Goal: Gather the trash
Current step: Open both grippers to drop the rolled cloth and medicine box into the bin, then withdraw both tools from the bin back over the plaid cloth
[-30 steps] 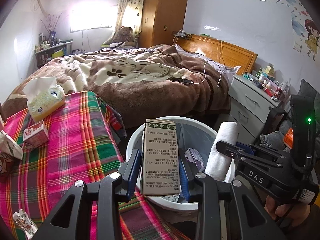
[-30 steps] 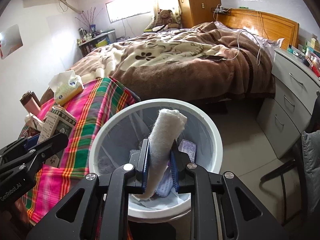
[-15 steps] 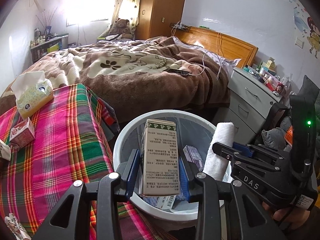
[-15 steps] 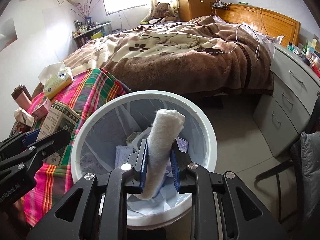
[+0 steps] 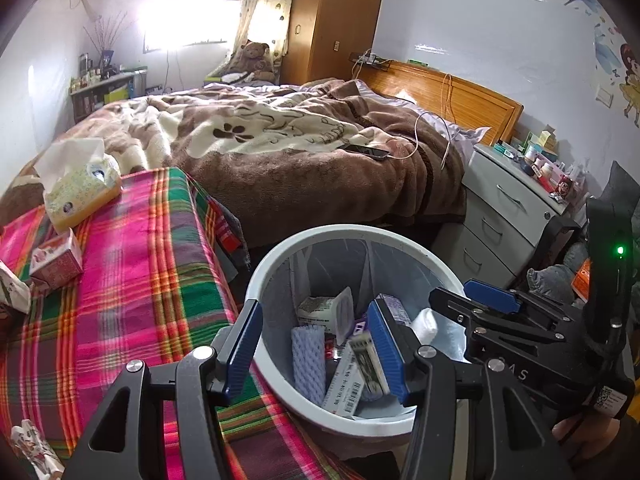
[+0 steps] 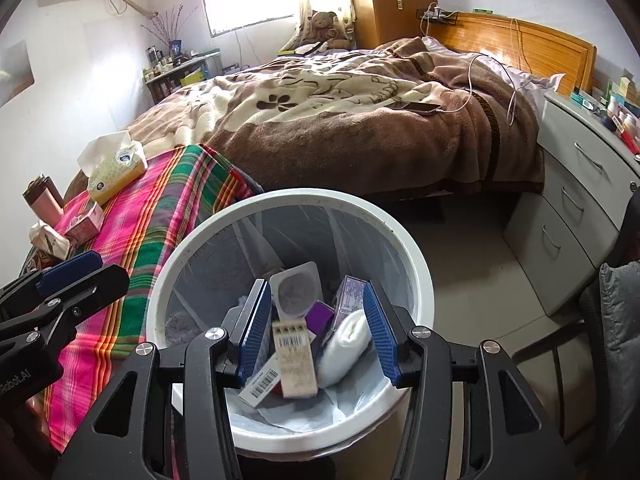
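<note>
Both the left gripper [image 5: 316, 344] and the right gripper [image 6: 316, 328] have just been opening above the white bin [image 6: 416, 264]; their jaws stand apart, gripping nothing. The brown carton [image 6: 294, 360] and the white roll [image 6: 344, 344] lie inside it. To finish well, each should lift clear before turning left toward the plaid cloth [image 5: 132, 280]. Only the left view shows a crumpled wrapper [image 5: 34, 446] at the cloth's near edge.

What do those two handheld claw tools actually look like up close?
Both are black, angular frames with silver bolts at the joints. Each finger ends in a ribbed blue pad. The right claw, seen from the left claw, has white lettering on its body, a tall black handle with a glowing green light and a small code sticker.
</note>
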`<state>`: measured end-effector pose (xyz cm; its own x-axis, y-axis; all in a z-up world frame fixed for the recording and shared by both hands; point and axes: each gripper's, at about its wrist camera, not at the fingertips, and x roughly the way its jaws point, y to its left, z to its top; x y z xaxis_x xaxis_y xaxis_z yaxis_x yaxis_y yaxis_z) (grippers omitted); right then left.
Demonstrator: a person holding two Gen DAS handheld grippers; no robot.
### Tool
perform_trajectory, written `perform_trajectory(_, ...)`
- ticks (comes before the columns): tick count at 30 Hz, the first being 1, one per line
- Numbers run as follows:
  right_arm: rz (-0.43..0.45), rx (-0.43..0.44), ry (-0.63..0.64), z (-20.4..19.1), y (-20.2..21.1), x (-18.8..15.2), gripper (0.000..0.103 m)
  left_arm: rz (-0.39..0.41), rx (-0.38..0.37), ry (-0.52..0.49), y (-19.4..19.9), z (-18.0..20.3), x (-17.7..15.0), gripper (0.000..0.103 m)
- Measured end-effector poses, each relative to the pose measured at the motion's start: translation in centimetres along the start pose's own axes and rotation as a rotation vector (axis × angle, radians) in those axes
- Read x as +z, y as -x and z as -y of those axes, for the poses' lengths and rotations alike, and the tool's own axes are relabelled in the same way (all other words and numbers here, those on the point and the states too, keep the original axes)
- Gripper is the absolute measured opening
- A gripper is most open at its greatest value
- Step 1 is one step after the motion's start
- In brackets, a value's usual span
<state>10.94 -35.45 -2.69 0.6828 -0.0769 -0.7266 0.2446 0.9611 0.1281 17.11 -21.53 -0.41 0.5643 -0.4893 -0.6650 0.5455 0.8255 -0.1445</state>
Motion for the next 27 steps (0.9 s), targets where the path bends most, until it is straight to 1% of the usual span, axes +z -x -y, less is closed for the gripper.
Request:
perform_trajectory(1, 0.002, 0.0, 0.0, -0.1, 0.0, 0.0, 0.05, 0.005, 0.009, -0.007, 0.2, -0.1, 0.0, 0.055)
perform_trajectory(9, 0.016, 0.002, 0.003, -0.7, 0.5, -0.1, 0.05, 0.015, 0.003, 0.022, 1.5, -0.9, -0.4, 0.055)
perform_trajectory(15, 0.033, 0.016, 0.011, -1.4, 1.1, 0.0, 0.051, 0.037, 0.018, 0.029, 2.8, -1.6, -0.6, 0.055)
perform_trajectory(17, 0.038, 0.022, 0.015, -1.8, 1.2, 0.0, 0.052, 0.048, 0.03, 0.028, 3.5, -1.9, -0.7, 0.055)
perform_trajectory(19, 0.043, 0.028, 0.017, -2.1, 1.3, 0.0, 0.056, 0.054, 0.031, 0.033, 4.0, -2.5, -0.8, 0.055)
perform_trajectory(21, 0.049, 0.04, 0.021, -2.6, 1.4, 0.0, 0.058, 0.064, 0.041, 0.039, 4.6, -2.9, -0.9, 0.055)
perform_trajectory(27, 0.066, 0.065, 0.034, -4.2, 1.7, 0.0, 0.059, 0.089, 0.074, 0.058, 6.4, -5.0, -1.4, 0.055)
